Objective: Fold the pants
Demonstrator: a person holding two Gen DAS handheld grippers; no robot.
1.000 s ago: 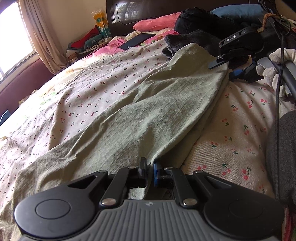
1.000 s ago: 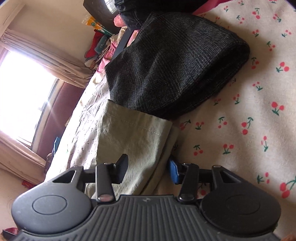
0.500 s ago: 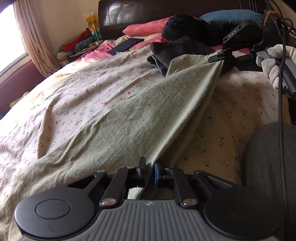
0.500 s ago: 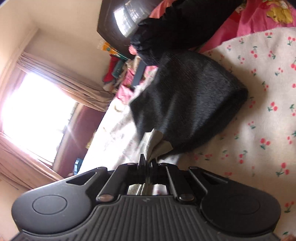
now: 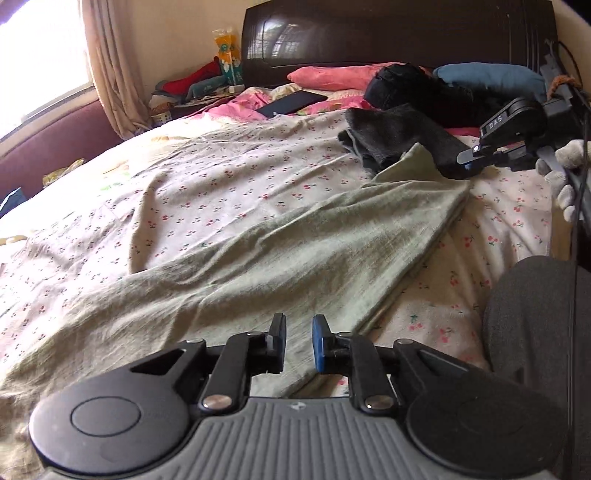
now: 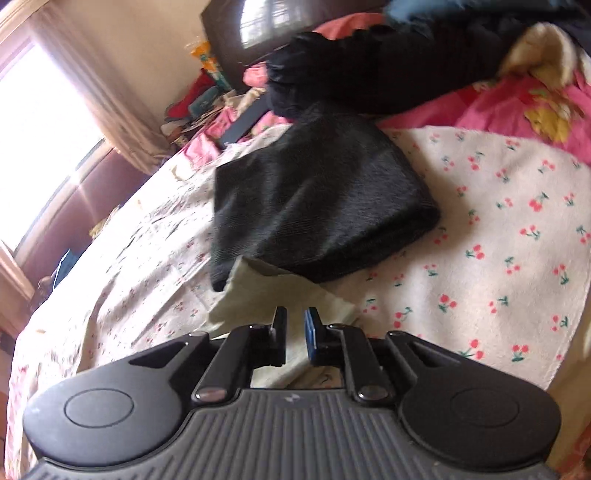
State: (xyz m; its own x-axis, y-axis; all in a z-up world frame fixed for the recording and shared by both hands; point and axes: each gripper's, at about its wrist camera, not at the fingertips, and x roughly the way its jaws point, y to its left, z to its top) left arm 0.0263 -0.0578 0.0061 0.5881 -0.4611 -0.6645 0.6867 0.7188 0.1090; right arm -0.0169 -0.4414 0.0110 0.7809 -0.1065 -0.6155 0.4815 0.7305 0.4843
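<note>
The pale green pants (image 5: 280, 254) lie long across the cherry-print bed sheet (image 5: 207, 184), one end near me and the other by the dark folded garment. My left gripper (image 5: 299, 332) is open and empty just above the near end. My right gripper (image 6: 294, 325) is open and empty above the far end of the pants (image 6: 266, 295). It also shows in the left wrist view (image 5: 471, 158), held by a gloved hand.
A dark grey folded garment (image 6: 317, 206) lies just beyond the far end of the pants. Black clothes (image 5: 410, 88), pink and blue pillows and a dark headboard (image 5: 388, 33) stand at the head. A dark tablet (image 5: 291, 103) lies on pink bedding.
Both grippers have opened and let go of the pants. The pants, held stretched and raised half a second ago, now lie slack on the bed.
</note>
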